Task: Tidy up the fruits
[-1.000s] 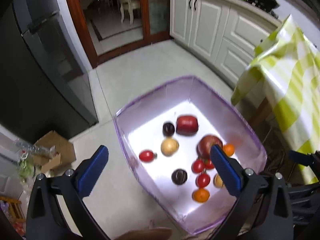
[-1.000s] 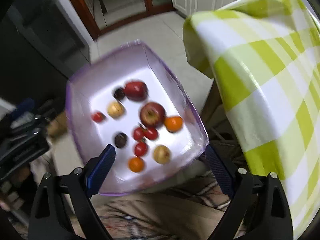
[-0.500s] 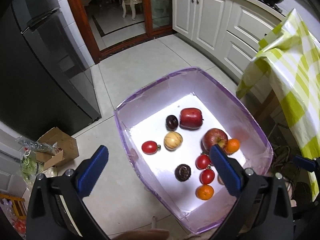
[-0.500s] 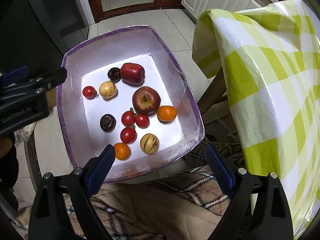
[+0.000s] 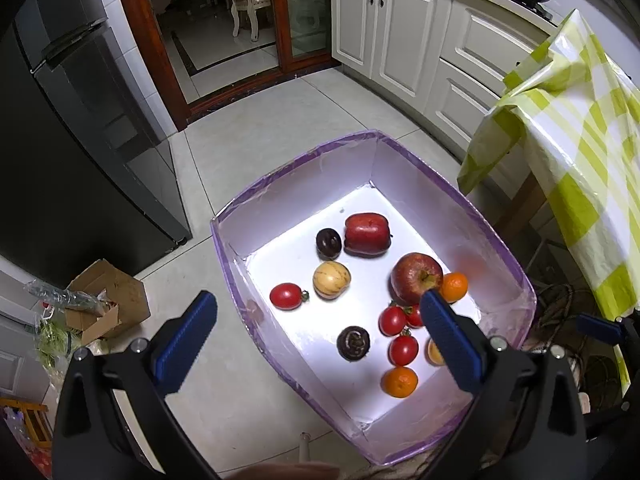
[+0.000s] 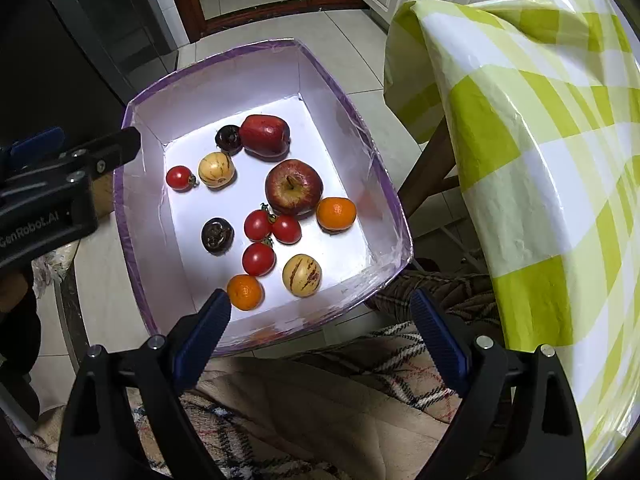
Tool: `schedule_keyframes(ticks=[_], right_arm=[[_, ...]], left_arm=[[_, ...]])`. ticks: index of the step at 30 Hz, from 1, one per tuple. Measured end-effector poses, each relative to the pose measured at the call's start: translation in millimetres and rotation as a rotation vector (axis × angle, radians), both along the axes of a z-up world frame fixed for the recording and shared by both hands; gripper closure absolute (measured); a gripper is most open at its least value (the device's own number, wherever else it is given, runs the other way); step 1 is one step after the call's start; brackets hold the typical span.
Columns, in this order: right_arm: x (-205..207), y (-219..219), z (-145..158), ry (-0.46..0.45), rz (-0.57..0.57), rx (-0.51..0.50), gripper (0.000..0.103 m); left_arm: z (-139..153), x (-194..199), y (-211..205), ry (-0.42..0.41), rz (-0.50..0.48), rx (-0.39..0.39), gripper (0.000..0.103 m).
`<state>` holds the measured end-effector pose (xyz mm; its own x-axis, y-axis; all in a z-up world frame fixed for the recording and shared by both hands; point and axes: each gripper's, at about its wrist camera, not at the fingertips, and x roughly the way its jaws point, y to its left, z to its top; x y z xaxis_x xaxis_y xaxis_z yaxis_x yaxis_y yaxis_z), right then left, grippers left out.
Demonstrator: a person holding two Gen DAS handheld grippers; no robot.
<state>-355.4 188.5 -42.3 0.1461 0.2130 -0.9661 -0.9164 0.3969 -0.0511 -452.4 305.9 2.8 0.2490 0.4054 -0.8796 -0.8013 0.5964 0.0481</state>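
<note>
Left gripper (image 5: 316, 320): blue-padded jaws spread wide, holding nothing — it hovers above the near left rim of the box.
Right gripper (image 6: 320, 320): jaws likewise wide apart and empty, poised over the near edge of the box.
Box (image 6: 348, 116): white inside with a purple rim, sitting on the tiled floor beside a table under a green-and-white checked cloth (image 6: 540, 140).
Red apple (image 6: 294, 187): stem up, near the box's middle, touching an orange mandarin (image 6: 336, 213) on its right.
Far end: a long dark-red fruit (image 6: 265, 135) lies against a dark purple mangosteen (image 6: 228, 138).
Left side: a cherry tomato (image 6: 179, 178) just beside a pale striped pepino melon (image 6: 216, 169).
Middle: three cherry tomatoes (image 6: 259, 258) in a cluster, a second mangosteen (image 6: 217, 235) to their left.
Near end: a second mandarin (image 6: 245, 292) and a second pepino melon (image 6: 301, 275) — close together, not touching.
Below the right gripper: plaid fabric (image 6: 400, 356).
</note>
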Motion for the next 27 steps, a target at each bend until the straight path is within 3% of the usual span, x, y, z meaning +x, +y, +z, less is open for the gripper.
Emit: schedule_keyframes(ticks=[27], right_arm=[[-0.9,-0.1,-0.4,0.005,-0.007,0.002,0.014]], left_arm=[[-2.3,1.6,-6.2,0.000,-0.006,-0.008,0.001]])
